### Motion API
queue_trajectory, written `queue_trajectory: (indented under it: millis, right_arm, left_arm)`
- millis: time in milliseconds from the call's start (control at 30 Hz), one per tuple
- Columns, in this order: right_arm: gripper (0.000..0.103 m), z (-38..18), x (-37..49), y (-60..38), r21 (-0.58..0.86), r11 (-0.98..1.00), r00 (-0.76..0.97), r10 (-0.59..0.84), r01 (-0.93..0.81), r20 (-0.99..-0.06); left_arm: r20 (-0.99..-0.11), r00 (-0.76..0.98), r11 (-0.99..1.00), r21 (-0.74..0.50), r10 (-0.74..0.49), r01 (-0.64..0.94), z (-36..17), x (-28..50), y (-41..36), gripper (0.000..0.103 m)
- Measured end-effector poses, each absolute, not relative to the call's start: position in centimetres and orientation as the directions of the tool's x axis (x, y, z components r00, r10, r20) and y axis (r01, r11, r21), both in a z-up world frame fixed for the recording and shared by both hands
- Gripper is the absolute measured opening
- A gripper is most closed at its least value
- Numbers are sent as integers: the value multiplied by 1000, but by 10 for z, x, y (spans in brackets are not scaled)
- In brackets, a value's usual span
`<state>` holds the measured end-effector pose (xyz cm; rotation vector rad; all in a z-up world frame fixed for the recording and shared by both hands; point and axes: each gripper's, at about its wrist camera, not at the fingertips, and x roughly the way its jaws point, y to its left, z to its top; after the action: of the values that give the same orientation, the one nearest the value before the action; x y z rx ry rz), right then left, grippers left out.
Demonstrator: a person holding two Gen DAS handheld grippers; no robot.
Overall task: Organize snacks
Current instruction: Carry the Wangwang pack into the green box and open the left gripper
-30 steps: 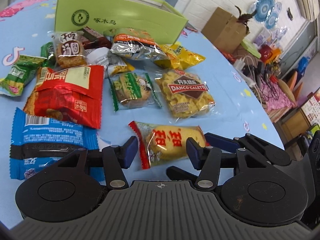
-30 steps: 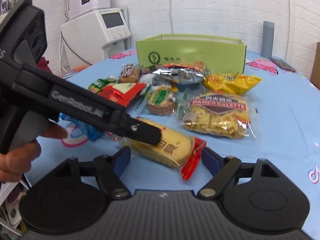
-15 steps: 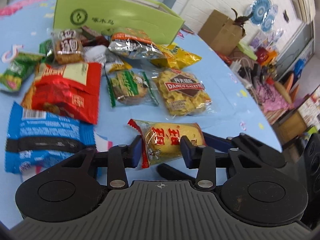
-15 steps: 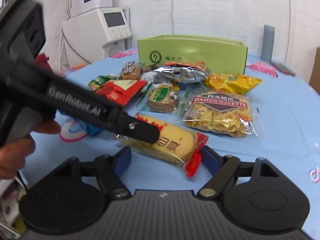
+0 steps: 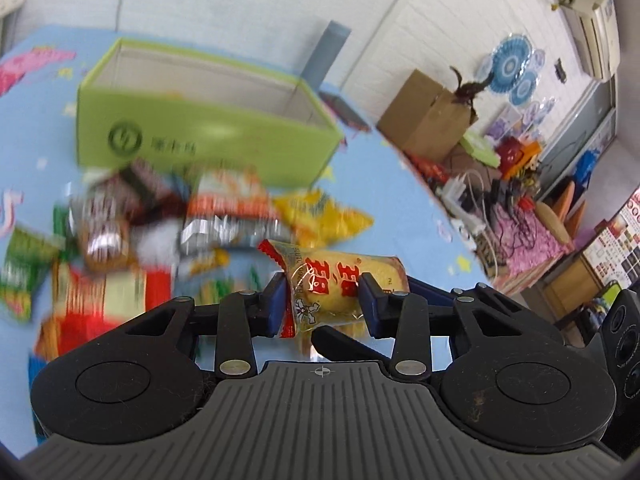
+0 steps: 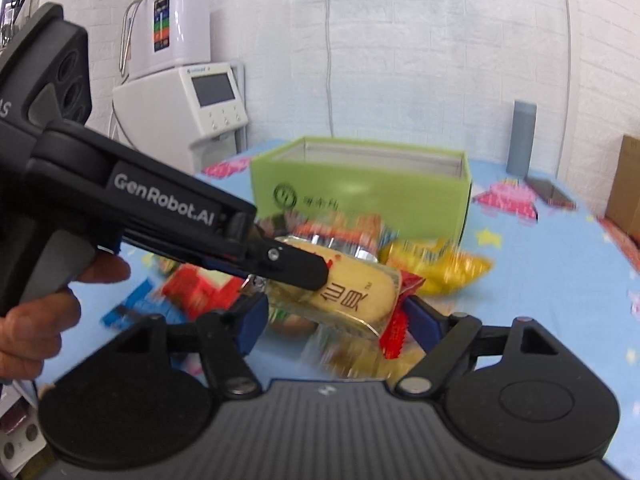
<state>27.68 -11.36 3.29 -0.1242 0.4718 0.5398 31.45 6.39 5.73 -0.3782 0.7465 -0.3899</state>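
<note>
The yellow cake packet [image 5: 340, 284] is up off the counter [image 5: 400, 208], clamped across its middle between the blue pads of my left gripper [image 5: 323, 298]; the jaws there are nearly together, squeezing the soft cake. In the right wrist view the same packet [image 6: 352, 300] lies between the fingers of my right gripper [image 6: 332, 316], whose jaws are opening and stand apart from it, though blur makes it hard to say whether the red crimped end brushes the right-hand pad. The packet's long axis runs roughly crosswise to my left jaws, from about ten o'clock to four o'clock in the left view, red serrated seal at the ten o'clock end; from the right gripper it points from ten toward four with the red seal nearest at four o'clock. To do this carry well I judge I should keep the left grip light enough not to crush the cake, keep the right hand clear so the packet is not tugged two ways, and bring it over the open green box [image 5: 208, 136] at twelve o'clock, turning the long axis to match the box's length before letting go. The other snacks [image 5: 224, 216] lie blurred between me and the box.
</note>
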Motion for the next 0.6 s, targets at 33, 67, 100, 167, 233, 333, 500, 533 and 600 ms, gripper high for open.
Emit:
queue_trajectory:
  millis: [33, 67, 100, 167, 233, 333, 500, 533, 600]
  right_arm:
    - [84, 40, 290, -113, 1, 850, 758, 470, -527, -454]
    - [84, 48, 304, -111, -7, 847, 761, 474, -531, -443]
    - [84, 56, 320, -110, -16, 844, 764, 477, -535, -434]
    - [83, 71, 353, -105, -38, 841, 772, 477, -540, -420]
    - [83, 80, 387, -99, -46, 834, 768, 483, -549, -420]
    - [83, 83, 438, -85, -41, 822, 749, 497, -569, -438]
    - [84, 63, 500, -64, -24, 808, 718, 509, -589, -475]
    - [85, 59, 508, -62, -19, 805, 712, 512, -592, -482]
    - [89, 51, 523, -60, -3, 801, 699, 520, -598, -490]
  left_arm:
    - [-565, 680, 862, -462, -467, 209, 65, 329, 66, 21]
    - [-555, 688, 860, -465, -468, 210, 72, 343, 69, 21]
    - [-545, 697, 859, -467, -466, 210, 79, 357, 72, 21]
    - [-527, 719, 867, -450, -452, 215, 91, 387, 76, 22]
    - [-527, 737, 880, -431, -423, 197, 99, 414, 81, 22]
    - [-542, 752, 903, -398, -375, 164, 99, 455, 90, 22]
    - [-580, 744, 919, -377, -333, 117, 77, 508, 103, 24]
    - [-592, 738, 922, -371, -324, 108, 71, 516, 105, 32]
    - [-606, 726, 921, -378, -325, 96, 64, 527, 108, 41]
